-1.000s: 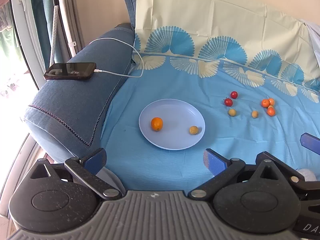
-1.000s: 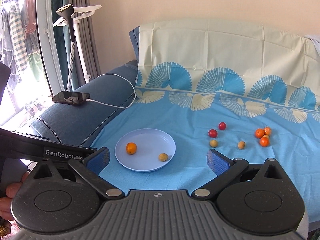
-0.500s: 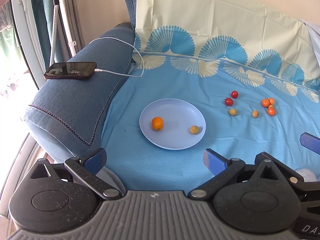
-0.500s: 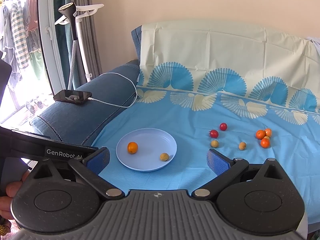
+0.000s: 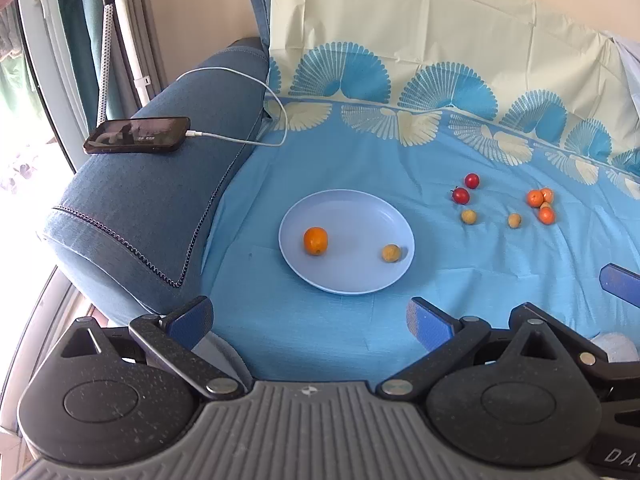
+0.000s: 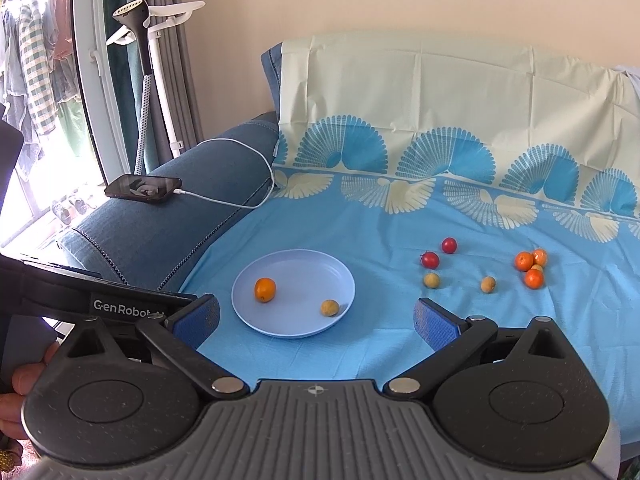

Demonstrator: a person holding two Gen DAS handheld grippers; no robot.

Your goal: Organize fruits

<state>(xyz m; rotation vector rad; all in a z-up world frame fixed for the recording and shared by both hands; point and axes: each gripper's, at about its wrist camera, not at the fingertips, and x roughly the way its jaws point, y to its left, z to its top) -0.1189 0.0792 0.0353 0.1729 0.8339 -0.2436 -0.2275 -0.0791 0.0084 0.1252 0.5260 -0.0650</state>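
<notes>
Both grippers hang back from the sofa, left gripper [image 5: 310,316] and right gripper [image 6: 318,318] with fingers spread wide, empty. Plate [image 6: 340,276] holds one orange fruit [image 6: 265,289] and one yellow. Loose fruits [image 6: 488,284] lie well right on the sheet. Likely between picks; next, reach right.

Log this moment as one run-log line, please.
left tongs open, empty | right tongs open, empty | round pale-blue plate: orange fruit, yellow fruit | other fruits loose on blue cloth
</notes>
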